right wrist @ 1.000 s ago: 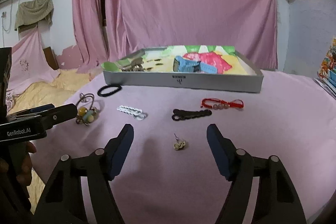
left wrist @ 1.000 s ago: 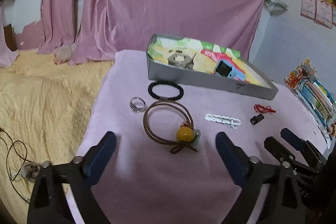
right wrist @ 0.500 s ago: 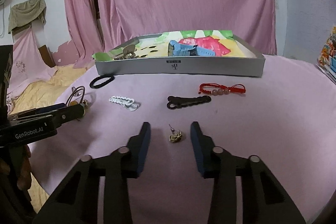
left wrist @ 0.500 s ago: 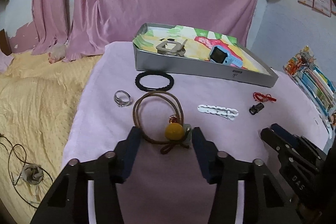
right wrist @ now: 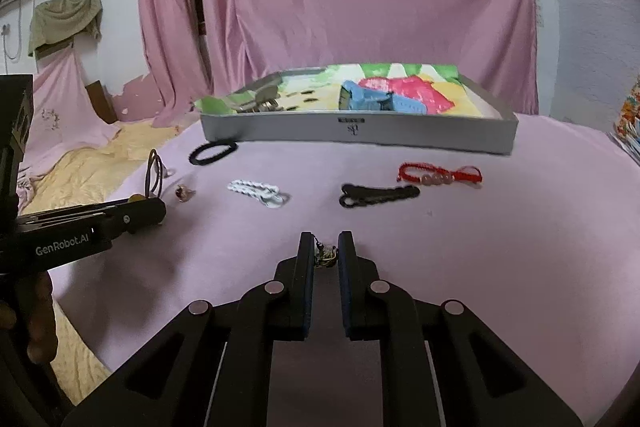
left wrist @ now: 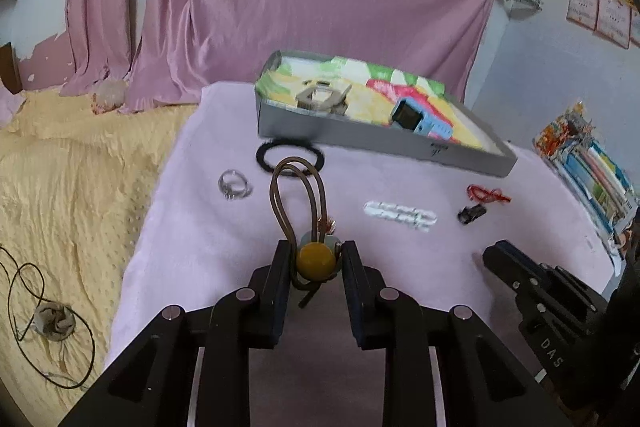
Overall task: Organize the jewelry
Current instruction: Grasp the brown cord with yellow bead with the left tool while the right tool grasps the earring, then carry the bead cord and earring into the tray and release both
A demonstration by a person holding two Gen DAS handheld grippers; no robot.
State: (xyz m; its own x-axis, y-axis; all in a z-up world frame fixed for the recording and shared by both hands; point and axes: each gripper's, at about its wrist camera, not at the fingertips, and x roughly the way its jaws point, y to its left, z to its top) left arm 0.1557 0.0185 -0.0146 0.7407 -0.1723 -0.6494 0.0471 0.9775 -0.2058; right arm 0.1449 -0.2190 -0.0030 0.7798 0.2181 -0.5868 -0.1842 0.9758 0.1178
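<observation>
Holding, itemised: my left gripper (left wrist: 316, 261) clamped on the brown cord necklace (left wrist: 298, 197) at its yellow bead; my right gripper (right wrist: 326, 251) pinching the small earring (right wrist: 326, 254).

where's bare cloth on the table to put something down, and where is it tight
Bare cloth lies right of the red bracelet and in front of it toward the right gripper. It is crowded on the left: black hair tie, ring, cord necklace in the left gripper, white clip. The tray edges the far side.
</observation>
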